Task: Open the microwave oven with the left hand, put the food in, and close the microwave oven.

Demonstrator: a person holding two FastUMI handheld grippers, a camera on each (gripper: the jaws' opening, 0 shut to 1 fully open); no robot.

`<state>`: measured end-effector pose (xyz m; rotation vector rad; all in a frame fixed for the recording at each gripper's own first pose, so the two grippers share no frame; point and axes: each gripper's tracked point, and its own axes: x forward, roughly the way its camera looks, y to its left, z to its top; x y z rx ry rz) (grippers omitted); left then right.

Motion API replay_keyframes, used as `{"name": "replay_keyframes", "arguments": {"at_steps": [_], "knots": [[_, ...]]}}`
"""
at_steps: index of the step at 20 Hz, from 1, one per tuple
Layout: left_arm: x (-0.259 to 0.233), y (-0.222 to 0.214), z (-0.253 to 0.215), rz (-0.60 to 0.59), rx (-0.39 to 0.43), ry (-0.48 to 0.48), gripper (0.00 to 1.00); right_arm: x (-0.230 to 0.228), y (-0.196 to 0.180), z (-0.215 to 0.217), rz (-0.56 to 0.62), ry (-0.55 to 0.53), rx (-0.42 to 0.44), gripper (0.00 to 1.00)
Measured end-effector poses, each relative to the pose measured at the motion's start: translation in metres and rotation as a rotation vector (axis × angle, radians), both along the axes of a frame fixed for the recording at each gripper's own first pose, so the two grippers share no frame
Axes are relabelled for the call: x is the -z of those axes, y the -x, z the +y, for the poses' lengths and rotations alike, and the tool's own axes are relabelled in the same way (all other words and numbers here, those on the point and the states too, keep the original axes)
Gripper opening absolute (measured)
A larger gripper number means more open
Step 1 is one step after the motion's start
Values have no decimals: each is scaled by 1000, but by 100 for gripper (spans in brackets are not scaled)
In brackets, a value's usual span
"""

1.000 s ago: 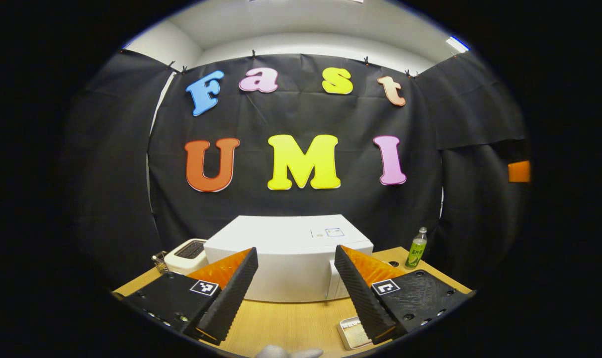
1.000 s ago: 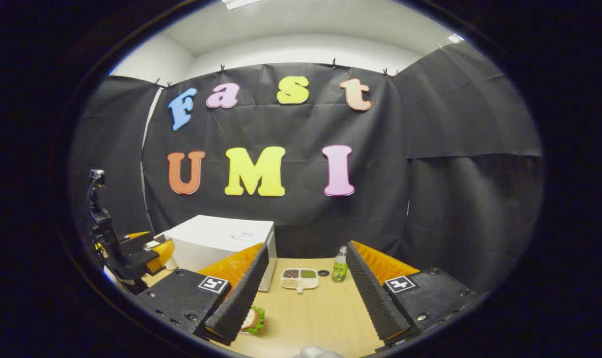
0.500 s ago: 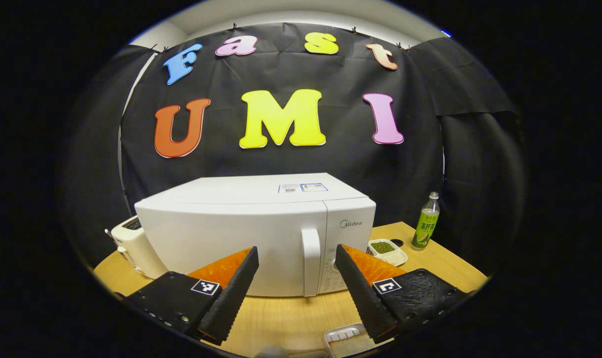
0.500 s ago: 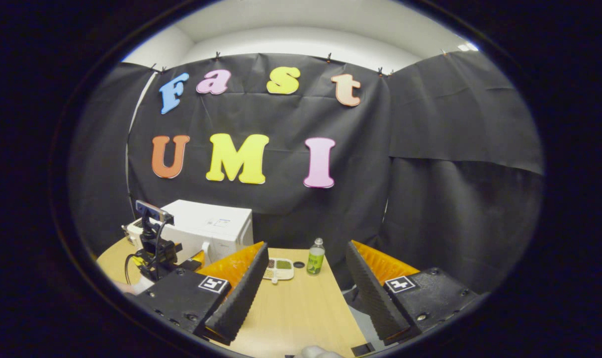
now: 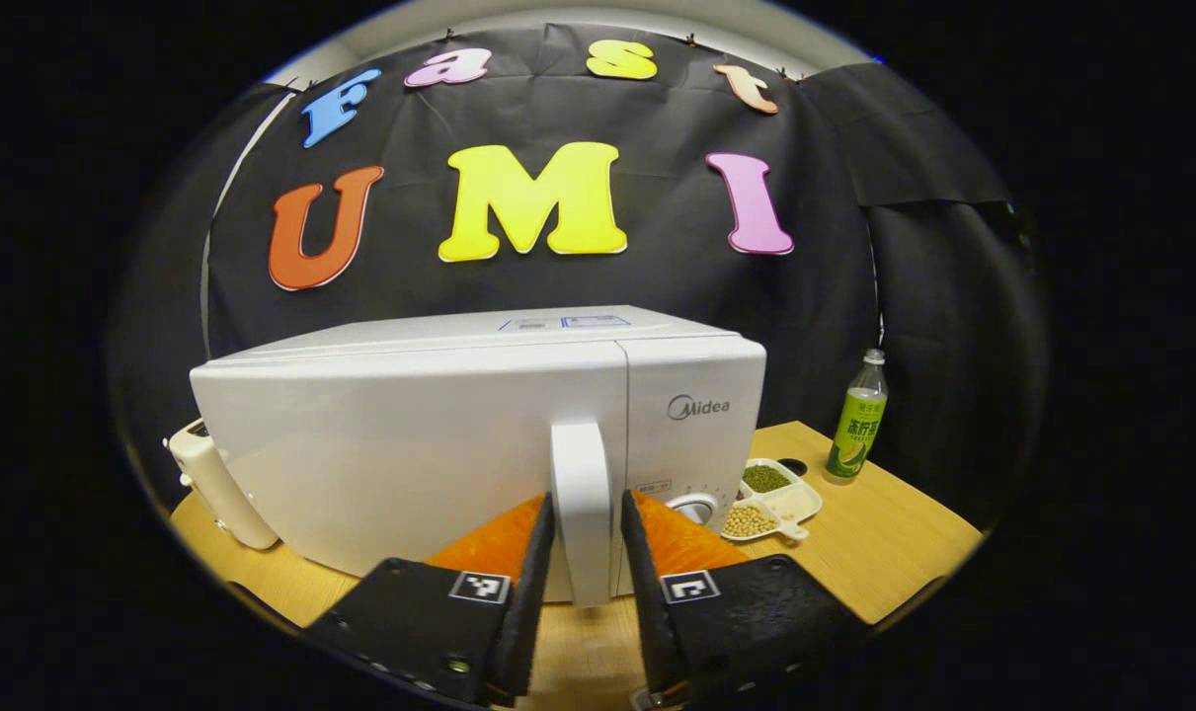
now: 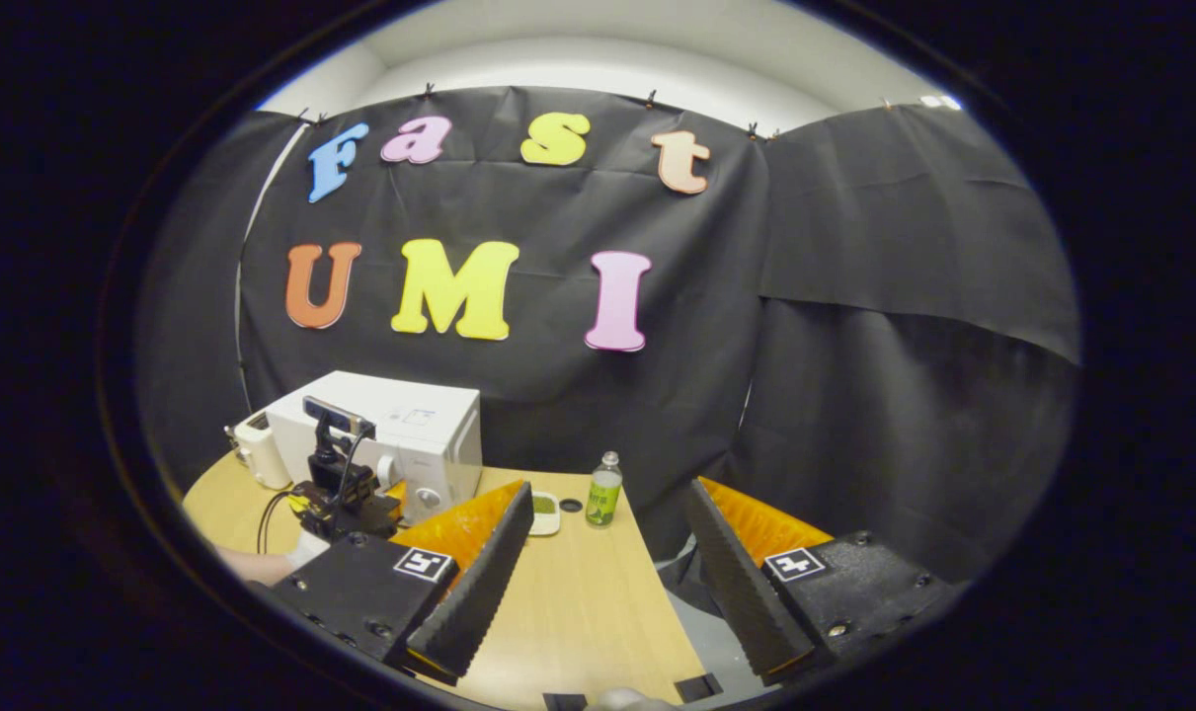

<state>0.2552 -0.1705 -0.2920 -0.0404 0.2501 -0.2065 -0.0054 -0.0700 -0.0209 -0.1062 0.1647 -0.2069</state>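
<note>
Microwave oven (image 5: 439,444), white and with its door closed, is seen standing on a wooden table (image 5: 904,538) against the black cloth wall. Its vertical door handle (image 5: 580,513) is framed by the left gripper (image 5: 580,553), whose two fingers are drawn in narrow on either side of the bar. Whether both pads actually press on the handle cannot be told (a thin sliver of gap seems to remain on each side).

To the right of the oven a divided dish of beans (image 5: 770,499) is seen, and beyond it a green drink bottle (image 5: 857,430).

The right gripper (image 6: 602,583) is held well apart from the oven, over the near edge of the table, its fingers spread wide with nothing between them. From its view the left gripper is seen small and far off at the oven's front.

The step in hand is judged to be the gripping of the handle, before any pull. A slip is the likely fault: if the pull is begun before the pads are seated, the smooth bar could be lost. A pull aimed off the door's swing could drag the whole oven across the table.

The food to be loaded cannot be identified with certainty. The oven's interior is hidden behind the door, and the lower tip of the handle is partly masked by the fingers.
</note>
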Motion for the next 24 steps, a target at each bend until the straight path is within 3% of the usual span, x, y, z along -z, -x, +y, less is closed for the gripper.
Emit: {"name": "replay_keyframes", "arguments": {"at_steps": [1,2,3,9,10,14,16,21,24], "knots": [[0,-1,0,3,6,25,36,-1,-2,1,2,1,-5,92],[0,1,0,10,9,39,29,2,-2,4,3,1,-12,92],[-1,0,-1,13,12,37,26,2,-2,6,6,3,-18,100],[2,2,0,30,21,32,11,0,-4,15,-3,-24,-44,100],[1,3,1,39,21,43,6,1,-3,16,-4,-27,-48,96],[4,13,2,68,41,48,6,4,-5,18,-7,-23,-59,96],[0,32,7,9,61,22,6,5,-9,20,-7,3,-66,96],[3,61,17,20,110,41,6,9,-22,48,-4,-14,-137,100],[4,72,21,28,133,13,12,7,-26,63,-9,-3,-174,97]]}}
